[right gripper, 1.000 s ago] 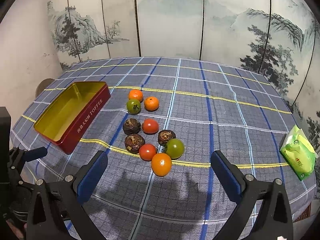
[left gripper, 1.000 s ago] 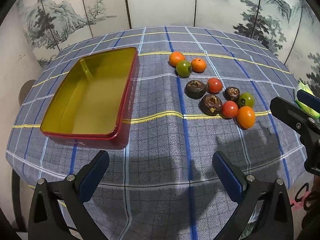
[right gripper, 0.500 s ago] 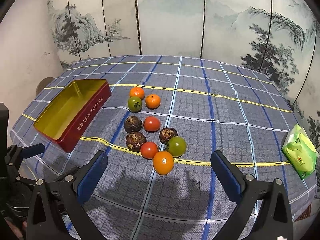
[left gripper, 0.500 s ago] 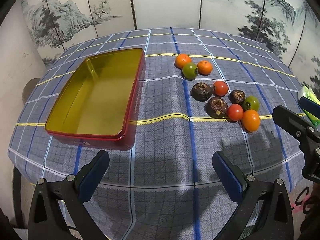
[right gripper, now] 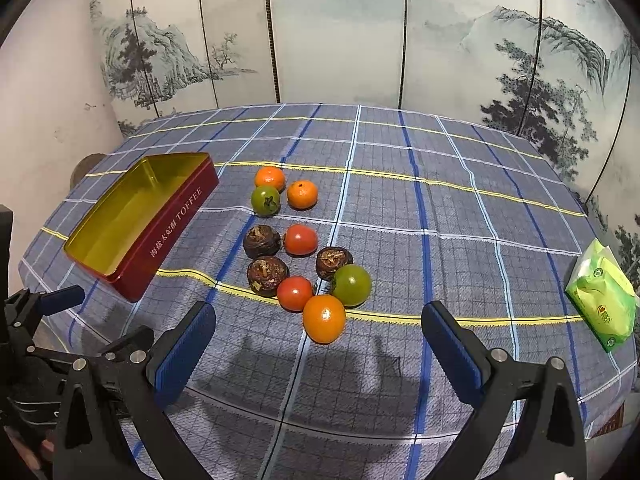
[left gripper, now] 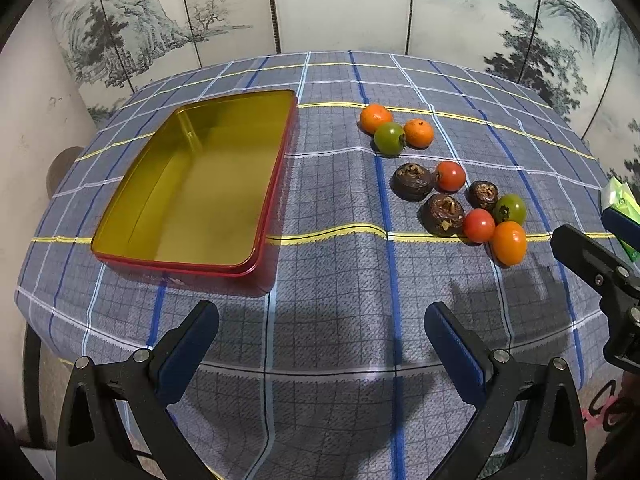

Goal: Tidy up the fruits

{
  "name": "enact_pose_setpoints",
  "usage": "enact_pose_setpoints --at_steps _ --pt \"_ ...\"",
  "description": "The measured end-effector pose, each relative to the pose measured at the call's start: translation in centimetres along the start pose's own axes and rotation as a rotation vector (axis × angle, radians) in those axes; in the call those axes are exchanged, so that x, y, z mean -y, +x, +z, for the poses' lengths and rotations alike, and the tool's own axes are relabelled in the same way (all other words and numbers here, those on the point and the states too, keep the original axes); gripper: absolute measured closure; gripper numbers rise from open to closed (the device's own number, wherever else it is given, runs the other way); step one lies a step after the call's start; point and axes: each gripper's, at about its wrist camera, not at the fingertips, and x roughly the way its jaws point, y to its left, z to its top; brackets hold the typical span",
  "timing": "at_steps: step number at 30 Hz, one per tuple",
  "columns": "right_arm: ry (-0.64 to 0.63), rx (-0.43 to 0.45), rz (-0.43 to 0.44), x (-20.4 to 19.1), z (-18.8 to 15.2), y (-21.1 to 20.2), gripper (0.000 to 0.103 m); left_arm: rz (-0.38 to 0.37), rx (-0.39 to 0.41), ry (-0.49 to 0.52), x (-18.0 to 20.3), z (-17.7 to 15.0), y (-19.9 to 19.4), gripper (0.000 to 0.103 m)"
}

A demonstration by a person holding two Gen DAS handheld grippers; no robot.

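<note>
An open red tin point(left gripper: 192, 184) point(right gripper: 132, 228) with a gold inside lies empty on the left of the checked tablecloth. Right of it sits a cluster of fruits: two mandarins point(left gripper: 375, 118) point(right gripper: 302, 194), green tomatoes point(left gripper: 389, 138) point(right gripper: 352, 285), red tomatoes point(left gripper: 450, 176) point(right gripper: 295, 293), an orange tomato point(left gripper: 508, 242) point(right gripper: 324, 318) and three dark brown water chestnuts point(left gripper: 443, 215) point(right gripper: 267, 275). My left gripper point(left gripper: 320, 348) hangs open over the near table edge, in front of the tin's right corner. My right gripper point(right gripper: 318, 350) is open just short of the orange tomato, holding nothing.
A green tissue pack point(right gripper: 604, 305) lies near the table's right edge. A painted folding screen point(right gripper: 340, 32) stands behind the round table. Each gripper shows at the edge of the other's view: right gripper point(left gripper: 600, 268), left gripper point(right gripper: 40, 312).
Both grippers have crept forward toward the table, so the tin and the fruits sit a little lower and nearer in both views. Nothing was grasped or moved.
</note>
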Motion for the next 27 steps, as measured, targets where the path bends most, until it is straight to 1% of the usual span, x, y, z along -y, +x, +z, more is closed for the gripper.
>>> enact_pose_setpoints --at_steps 7,13,21,27 --pt "0.002 0.001 -0.001 0.1 0.0 0.1 0.001 0.001 -0.005 -0.017 -0.4 0.0 0.1 0.001" --pt "0.007 -0.015 -0.014 0.4 -0.5 0.6 0.001 0.001 -0.007 -0.016 -0.4 0.0 0.2 0.001" --pt "0.012 -0.058 -0.010 0.7 -0.9 1.5 0.001 -0.002 -0.021 -0.021 -0.5 0.3 0.4 0.001" --pt "-0.007 -0.059 -0.001 0.2 -0.8 1.4 0.001 -0.003 -0.022 -0.027 -0.6 0.3 0.5 0.001"
